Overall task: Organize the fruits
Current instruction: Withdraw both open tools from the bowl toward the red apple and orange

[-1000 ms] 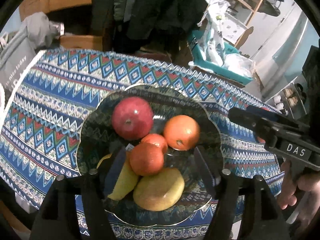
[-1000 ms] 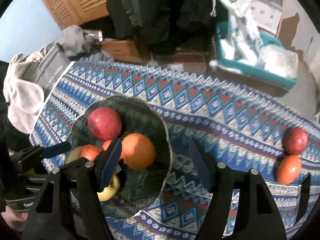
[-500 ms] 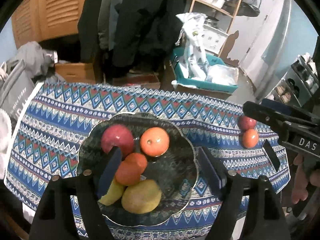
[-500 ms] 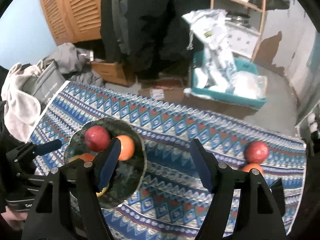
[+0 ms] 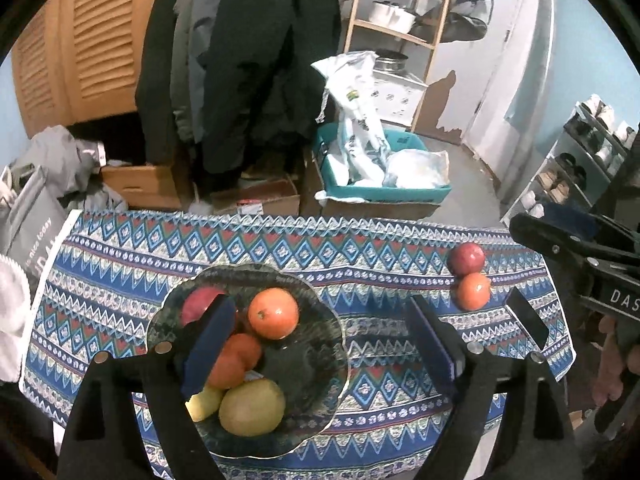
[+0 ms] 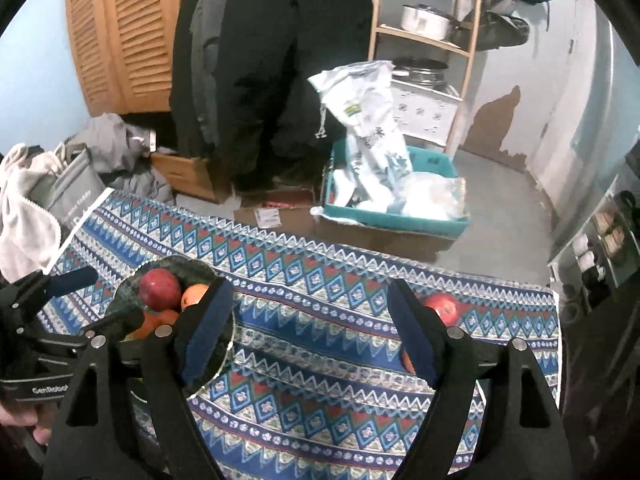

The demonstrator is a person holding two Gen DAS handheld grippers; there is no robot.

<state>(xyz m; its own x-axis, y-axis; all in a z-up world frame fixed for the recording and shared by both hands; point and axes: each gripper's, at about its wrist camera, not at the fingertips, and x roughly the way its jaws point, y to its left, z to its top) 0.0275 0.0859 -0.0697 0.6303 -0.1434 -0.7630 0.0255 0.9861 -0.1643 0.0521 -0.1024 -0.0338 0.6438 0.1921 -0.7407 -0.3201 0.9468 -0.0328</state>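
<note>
A dark glass bowl (image 5: 320, 400) on the patterned tablecloth (image 5: 360, 248) holds several fruits: a red apple (image 5: 196, 304), an orange (image 5: 274, 313), smaller oranges (image 5: 236, 356) and yellow fruit (image 5: 252, 406). A red apple (image 5: 466, 259) and an orange (image 5: 474, 291) lie together near the table's right end. My left gripper (image 5: 320, 344) hangs high above the bowl, jaws opening, nothing between them. My right gripper (image 6: 308, 332) hovers over the cloth's middle, jaws opening and empty; the loose red apple (image 6: 444, 308) peeks from behind its right finger, the bowl (image 6: 224, 344) behind its left.
A dark flat object (image 5: 528, 320) lies at the table's right edge. Beyond the far edge stand cardboard boxes (image 5: 256, 200), a teal bin with white bags (image 5: 380, 176), hanging coats (image 5: 248, 60) and a wooden shelf (image 5: 396, 28). A grey bag (image 5: 36, 224) sits left.
Both grippers have risen and drawn back from the bowl, so the whole table and the room behind come into view. Both pairs of jaws have spread wider.
</note>
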